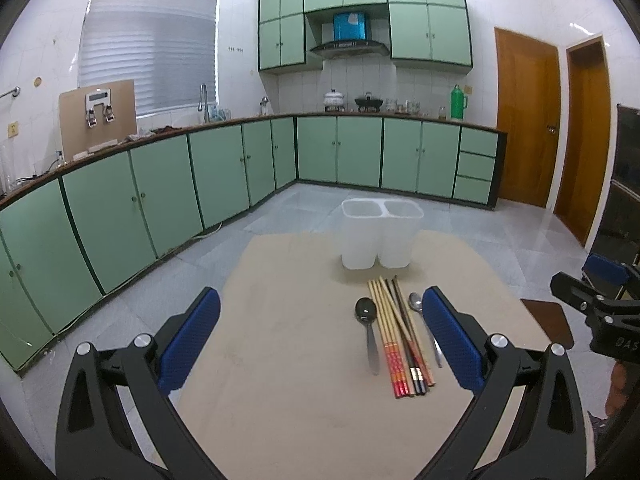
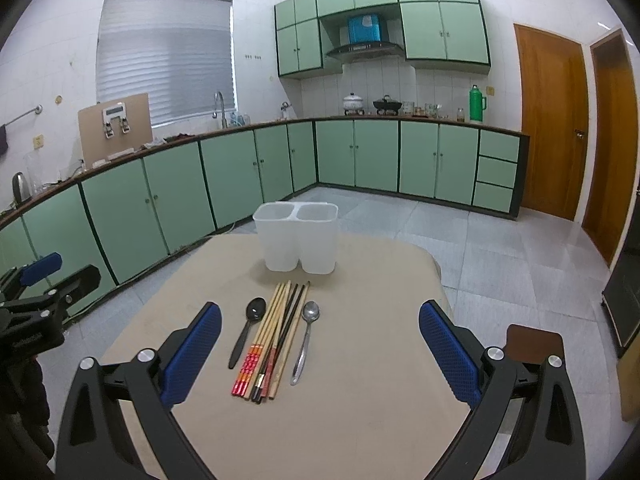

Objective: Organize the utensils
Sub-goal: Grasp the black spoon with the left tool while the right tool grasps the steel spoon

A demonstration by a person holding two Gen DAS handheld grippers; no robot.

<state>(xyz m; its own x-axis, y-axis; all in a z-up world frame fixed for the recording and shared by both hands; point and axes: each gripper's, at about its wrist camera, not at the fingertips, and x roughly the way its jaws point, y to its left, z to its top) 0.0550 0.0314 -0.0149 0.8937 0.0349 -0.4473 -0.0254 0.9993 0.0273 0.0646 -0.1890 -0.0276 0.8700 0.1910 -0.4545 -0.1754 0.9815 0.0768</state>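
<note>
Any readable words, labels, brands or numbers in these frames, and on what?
"DAS": raised letters on the black body of the right tongs, cut off at the frame edge.
Chopsticks: handle patterns too small to read.
Blue sticker on the range hood: too blurred to read.

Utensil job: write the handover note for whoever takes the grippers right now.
Left gripper: open, holding nothing, above the table's near edge.
Right gripper: open, holding nothing, alongside it.
On the table: black spoon, chopsticks in a loose bunch, silver spoon, lying side by side.
Two-compartment holder stands behind them; nothing visible in either compartment.
Done: nothing yet.
Left: get every utensil into the holder.
</note>
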